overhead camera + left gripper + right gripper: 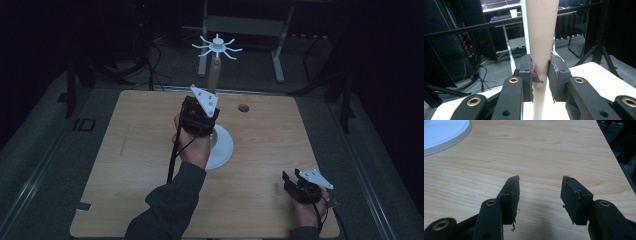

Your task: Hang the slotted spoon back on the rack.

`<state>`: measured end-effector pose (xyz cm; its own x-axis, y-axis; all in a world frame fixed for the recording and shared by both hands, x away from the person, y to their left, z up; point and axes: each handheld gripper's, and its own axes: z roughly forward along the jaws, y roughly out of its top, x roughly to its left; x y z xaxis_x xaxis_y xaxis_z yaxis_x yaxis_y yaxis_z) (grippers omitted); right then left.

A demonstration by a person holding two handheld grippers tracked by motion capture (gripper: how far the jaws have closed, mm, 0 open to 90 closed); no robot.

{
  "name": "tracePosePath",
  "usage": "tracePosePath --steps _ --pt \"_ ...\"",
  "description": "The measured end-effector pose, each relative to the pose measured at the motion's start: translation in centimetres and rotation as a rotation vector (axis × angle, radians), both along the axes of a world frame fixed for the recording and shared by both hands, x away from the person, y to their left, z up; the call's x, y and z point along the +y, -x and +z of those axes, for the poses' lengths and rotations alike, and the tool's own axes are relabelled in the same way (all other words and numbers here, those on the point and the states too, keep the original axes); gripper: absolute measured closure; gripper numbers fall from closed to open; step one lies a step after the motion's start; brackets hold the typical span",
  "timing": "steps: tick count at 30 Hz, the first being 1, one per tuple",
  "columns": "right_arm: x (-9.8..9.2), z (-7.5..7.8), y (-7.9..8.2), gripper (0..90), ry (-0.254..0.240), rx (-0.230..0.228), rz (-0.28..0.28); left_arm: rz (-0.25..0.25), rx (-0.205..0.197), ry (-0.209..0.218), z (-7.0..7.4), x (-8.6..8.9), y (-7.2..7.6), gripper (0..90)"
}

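Gripping tan post [541, 37] above white base [222, 145]: left hand-held gripper [541, 78].

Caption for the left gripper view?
Left claw shut on the stand's tapered beige post, dim room behind.

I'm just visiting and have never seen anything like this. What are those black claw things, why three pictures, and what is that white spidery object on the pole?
There is no robot here: a person holds a two-jaw hand tool in each hand. One picture looks down on the wooden table from above; the other two come from small cameras riding on each tool. The left gripper is closed around a tan post that stands on a round white base and carries a white top with curved arms, perhaps a hanging stand. The right gripper is open, holding nothing, low over bare table near the right front corner.
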<state>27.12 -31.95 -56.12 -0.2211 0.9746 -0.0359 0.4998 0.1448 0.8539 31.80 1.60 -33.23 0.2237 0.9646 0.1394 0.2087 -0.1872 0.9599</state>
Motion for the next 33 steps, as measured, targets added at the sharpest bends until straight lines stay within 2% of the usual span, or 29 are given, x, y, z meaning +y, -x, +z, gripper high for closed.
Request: tracePosePath --steps 8,16,25,33 --pt "0.0 0.0 0.0 48.8 0.001 0.001 0.000 0.010 0.008 -0.013 0.3 -0.1 -0.7 74.6" --pt "0.0 0.0 0.0 48.8 -0.002 0.001 -0.003 0.010 0.021 -0.001 0.2 -0.2 -1.4 74.5" --pt "0.0 0.0 0.0 48.8 0.003 0.002 0.000 0.012 0.033 -0.006 0.0 -0.1 -1.7 74.2" --pt "0.1 -0.1 0.0 48.7 0.005 0.002 0.001 -0.011 0.016 0.003 -0.3 0.1 -1.4 70.8"
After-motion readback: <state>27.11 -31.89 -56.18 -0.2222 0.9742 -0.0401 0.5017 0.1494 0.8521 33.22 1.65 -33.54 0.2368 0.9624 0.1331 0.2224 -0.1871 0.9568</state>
